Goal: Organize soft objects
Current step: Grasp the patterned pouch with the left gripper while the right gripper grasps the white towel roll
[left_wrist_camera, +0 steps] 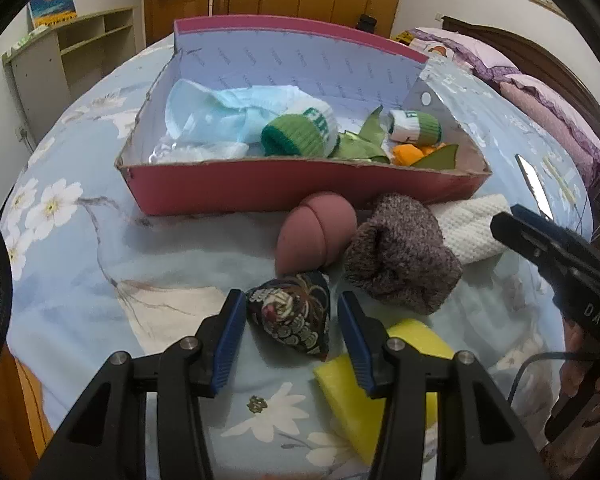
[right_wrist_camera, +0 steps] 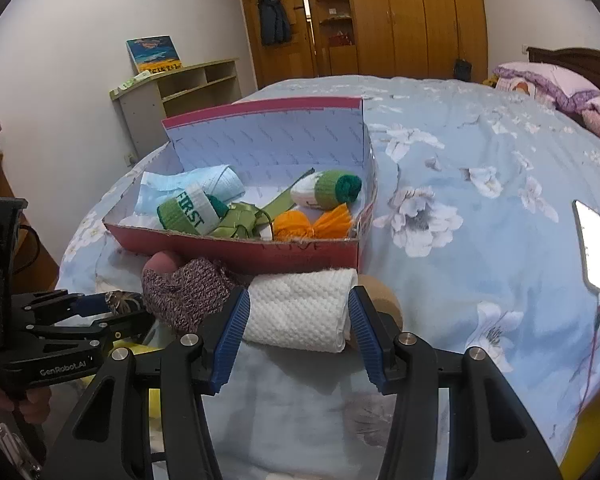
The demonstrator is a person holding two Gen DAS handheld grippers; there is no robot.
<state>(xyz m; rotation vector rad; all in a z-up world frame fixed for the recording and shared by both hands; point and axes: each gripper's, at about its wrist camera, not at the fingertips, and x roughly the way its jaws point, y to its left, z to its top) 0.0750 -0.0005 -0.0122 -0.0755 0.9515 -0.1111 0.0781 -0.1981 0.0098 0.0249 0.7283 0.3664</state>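
Brocade, dark and flower-patterned, covers the small pyramid-shaped pouch point(left_wrist_camera: 294, 320) that sits on the bedspread point(left_wrist_camera: 100, 264) directly ahead of the left gripper point(left_wrist_camera: 292, 334), between its blue pads point(left_wrist_camera: 230, 340). The jaws stand apart with a gap showing on each side of the pouch, so nothing is gripped yet. The pouch's point leans toward the red cardboard box point(left_wrist_camera: 260, 188), which lies farther ahead on the bed and already holds rolled socks, a pale blue cloth and an orange piece.

White waffle-knit cloth, rolled into a short cylinder point(right_wrist_camera: 300, 314), lies crosswise before the right gripper point(right_wrist_camera: 300, 320), its long axis running from one pad to the other. Those jaws bracket the roll's two ends and are also apart; whether the pads touch the ends I cannot tell. The roll rests just in front of the box's near wall, beside a mauve knitted sock point(right_wrist_camera: 188, 296).

Each hand is nearer its own item, so the likely next move is closing both at once. The roll would be taken endwise, which may compress it.
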